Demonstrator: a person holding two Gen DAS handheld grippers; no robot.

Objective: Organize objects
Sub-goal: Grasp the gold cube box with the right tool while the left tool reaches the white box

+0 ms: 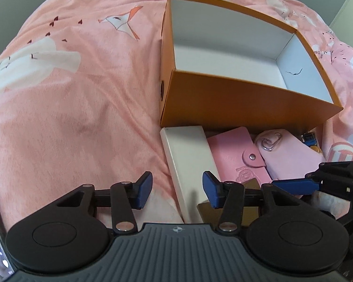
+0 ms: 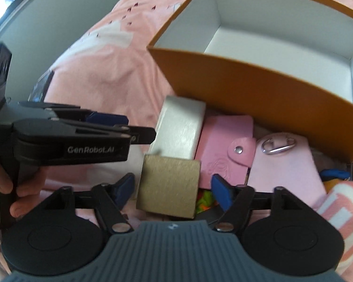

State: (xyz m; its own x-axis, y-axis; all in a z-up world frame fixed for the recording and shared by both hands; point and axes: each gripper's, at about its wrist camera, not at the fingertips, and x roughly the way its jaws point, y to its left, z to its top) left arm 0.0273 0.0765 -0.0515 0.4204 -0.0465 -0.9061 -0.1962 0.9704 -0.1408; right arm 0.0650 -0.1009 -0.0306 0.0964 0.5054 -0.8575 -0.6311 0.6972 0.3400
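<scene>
The right gripper point(image 2: 173, 191) stands part open over the small gold-brown box point(image 2: 168, 186), one blue pad on each side of it and neither visibly pressing, so nothing is held yet. The left gripper point(image 1: 176, 189) is also part open and empty, its gap over the near end of the white box point(image 1: 188, 164).

Largest first: the orange box point(image 1: 242, 96) sits open and empty on the pink bed cover point(image 1: 70, 105), beyond the clutter and toward the cover's far side. Against the orange box's near wall lie the things to sort. The white box runs lengthwise from that wall back toward the left gripper, so its long axis lies roughly along the way that gripper points, and the pads would close across its narrow width. Just beside it are the pink wallet point(image 1: 237, 155) with a snap tab and the pale pink pouch point(image 1: 291, 155) with a metal ring. The gold-brown box is the smallest, nearest the cover's near edge, straight ahead of the right gripper.

As I judge it, each gripper is nearer its own box, and the orange box lies straight beyond both.
</scene>
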